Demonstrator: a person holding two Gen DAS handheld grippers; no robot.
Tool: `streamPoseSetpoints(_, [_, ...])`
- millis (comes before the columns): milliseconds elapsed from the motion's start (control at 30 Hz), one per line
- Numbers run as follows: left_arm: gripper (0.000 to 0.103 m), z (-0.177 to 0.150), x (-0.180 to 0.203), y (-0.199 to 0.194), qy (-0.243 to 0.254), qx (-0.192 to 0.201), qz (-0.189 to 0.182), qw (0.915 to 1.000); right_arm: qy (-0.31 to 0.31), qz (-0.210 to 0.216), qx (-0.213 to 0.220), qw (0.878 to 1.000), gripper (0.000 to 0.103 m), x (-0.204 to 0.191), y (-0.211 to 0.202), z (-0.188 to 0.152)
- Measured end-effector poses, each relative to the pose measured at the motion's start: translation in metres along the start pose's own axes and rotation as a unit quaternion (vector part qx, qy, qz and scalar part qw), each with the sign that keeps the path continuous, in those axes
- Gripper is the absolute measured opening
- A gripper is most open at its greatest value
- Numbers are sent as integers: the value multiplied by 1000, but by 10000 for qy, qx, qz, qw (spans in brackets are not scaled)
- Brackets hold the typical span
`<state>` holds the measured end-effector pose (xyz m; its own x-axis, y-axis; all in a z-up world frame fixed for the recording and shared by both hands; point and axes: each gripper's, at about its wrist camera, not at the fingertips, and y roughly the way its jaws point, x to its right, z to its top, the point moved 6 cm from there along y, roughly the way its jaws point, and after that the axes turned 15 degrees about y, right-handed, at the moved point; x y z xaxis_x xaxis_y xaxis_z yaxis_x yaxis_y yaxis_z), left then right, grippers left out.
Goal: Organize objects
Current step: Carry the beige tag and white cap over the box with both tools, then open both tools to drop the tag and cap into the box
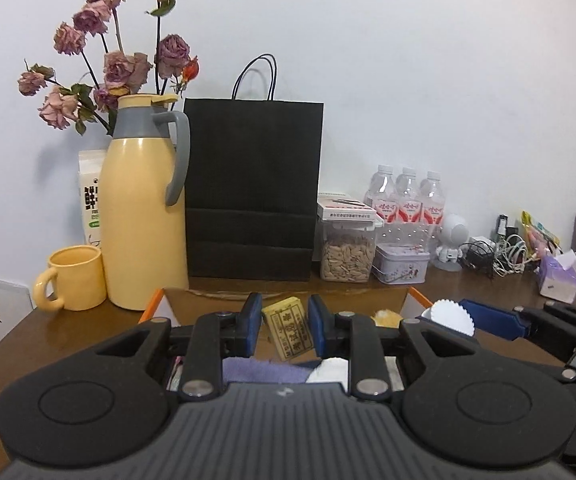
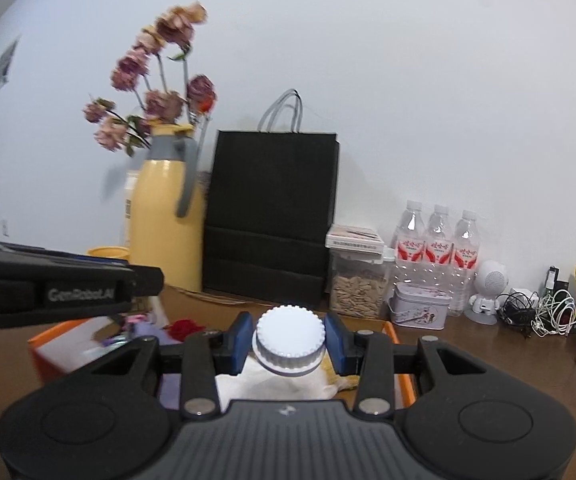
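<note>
We are holding a small yellowish block [image 1: 288, 327] printed with dark characters in the left claw [image 1: 284, 326], whose blue pads are pinching its two narrow sides. It is hanging over an open, orange-edged box [image 1: 152, 307] on the brown table [image 1: 48, 332]. The block looks stiff and light (perhaps a paper-wrapped pack), so a side grip across its narrow width seems secure and unlikely to crush it.

We are carrying a white ridged cap [image 2: 290, 330] in the right claw [image 2: 290, 338], with the pads pressing on its opposite edges. It seems to top a pale container, though the body below is mostly hidden. The ridges should give good purchase, but a grip on the cap alone could let the body swing or the cap twist.

Inside the box, we are seeing soft cloth in purple [image 1: 264, 370] and white, and a red flower-like piece [image 2: 184, 327].

Behind the box are standing a yellow mug [image 1: 72, 278], a yellow thermos jug [image 1: 144, 208], dried roses [image 1: 128, 64], a black paper bag [image 1: 252, 188], a jar of seeds [image 1: 347, 258], a tin [image 1: 400, 266], three water bottles [image 1: 407, 196] and tangled cables [image 1: 503, 256].
</note>
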<state>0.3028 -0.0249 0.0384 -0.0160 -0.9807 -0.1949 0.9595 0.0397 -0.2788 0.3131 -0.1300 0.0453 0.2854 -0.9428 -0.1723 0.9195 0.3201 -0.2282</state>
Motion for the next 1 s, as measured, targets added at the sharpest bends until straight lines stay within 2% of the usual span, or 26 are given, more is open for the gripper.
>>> streamPoseSetpoints(167, [26,-6,-1,36,-81,-193,-27,9998,251,-142,-180,9994,38,20,38,-3])
streamPoseSetpoints(300, [26,-17,-3,59,-58,-489,-134,9987,411,-162,-347,9984,38,37,52,-10])
streamPoseSetpoints(533, [28,-25,-1,60,11,-528,-158,9985,360,-291,-513,9976,38,40,58,-19])
streamPoseSetpoints(567, [34,-25,-1,59,27,-488,-136,9987,348,-300,-545,9975,38,39,58,-20])
streamPoseSetpoints(600, [52,-24,-1,58,40,-463,-116,9989,340,-312,-576,9973,40,39,58,-22])
streamPoseSetpoints(633, [63,-24,-1,56,42,-439,-72,9990,328,-309,-609,9971,44,39,58,-23])
streamPoseSetpoints(667, [88,-22,-2,55,36,-392,6,9992,326,-293,-637,9970,57,38,58,-24])
streamPoseSetpoints(700, [103,-21,-4,53,24,-268,120,9996,331,-273,-637,9970,78,38,57,-25])
streamPoseSetpoints(767, [103,-20,-5,49,37,-40,307,9995,315,-218,-625,9973,103,36,54,-25])
streamPoseSetpoints(1000, [103,-18,-6,50,22,-102,290,9995,228,-186,-573,9979,103,31,50,-25])
